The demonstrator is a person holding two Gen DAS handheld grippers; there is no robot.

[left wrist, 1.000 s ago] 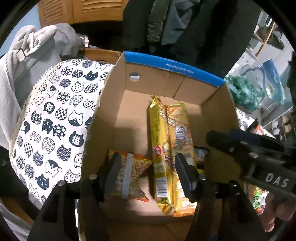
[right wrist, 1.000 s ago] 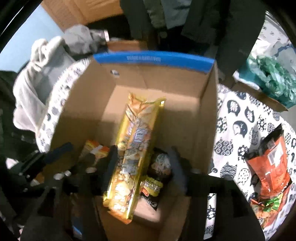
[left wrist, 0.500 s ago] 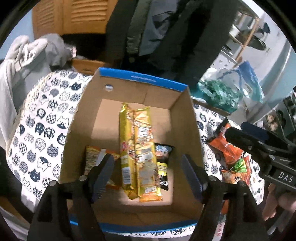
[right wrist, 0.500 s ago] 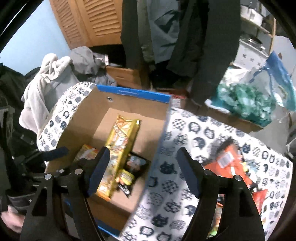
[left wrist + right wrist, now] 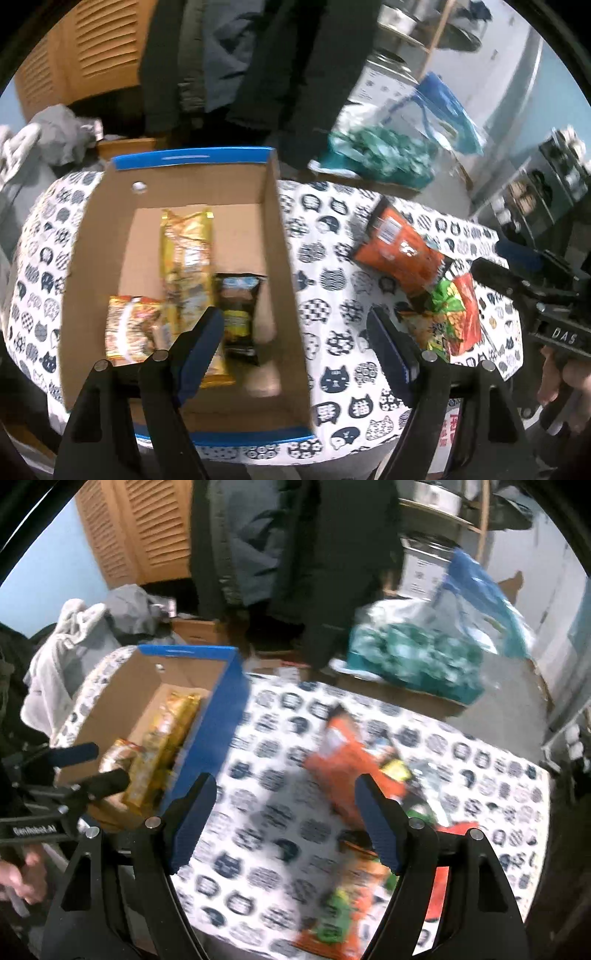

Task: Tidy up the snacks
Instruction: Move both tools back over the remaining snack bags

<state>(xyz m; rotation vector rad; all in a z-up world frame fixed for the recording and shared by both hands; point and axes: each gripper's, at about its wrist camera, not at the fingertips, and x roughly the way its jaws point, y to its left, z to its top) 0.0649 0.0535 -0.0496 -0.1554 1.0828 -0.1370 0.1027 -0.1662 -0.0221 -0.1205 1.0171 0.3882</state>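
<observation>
A cardboard box [image 5: 280,236] with blue rims sits on the cat-print tablecloth [image 5: 332,280]. Inside lie a long yellow snack pack [image 5: 186,254], a small orange packet [image 5: 129,328] and a dark packet [image 5: 240,310]. An orange bag [image 5: 399,251] and a green-and-red bag [image 5: 454,317] lie on the cloth to the right of the box. My left gripper [image 5: 295,343] is open and empty above the box's right wall. My right gripper [image 5: 284,812] is open and empty above the cloth, with the orange bag [image 5: 343,764] by its right finger. The box [image 5: 218,716] is to its left.
Coats hang behind the table [image 5: 258,55]. A teal bundle in a plastic bag [image 5: 380,155] lies beyond the far edge. Grey clothes [image 5: 70,653] are piled at the left. Wooden louvred doors [image 5: 147,528] stand at the back. More snack bags [image 5: 332,915] lie near the table's front edge.
Both grippers have pulled back out of the box and moved right. The right gripper now hangs over the loose bags on the cloth. Both stay open and empty.
</observation>
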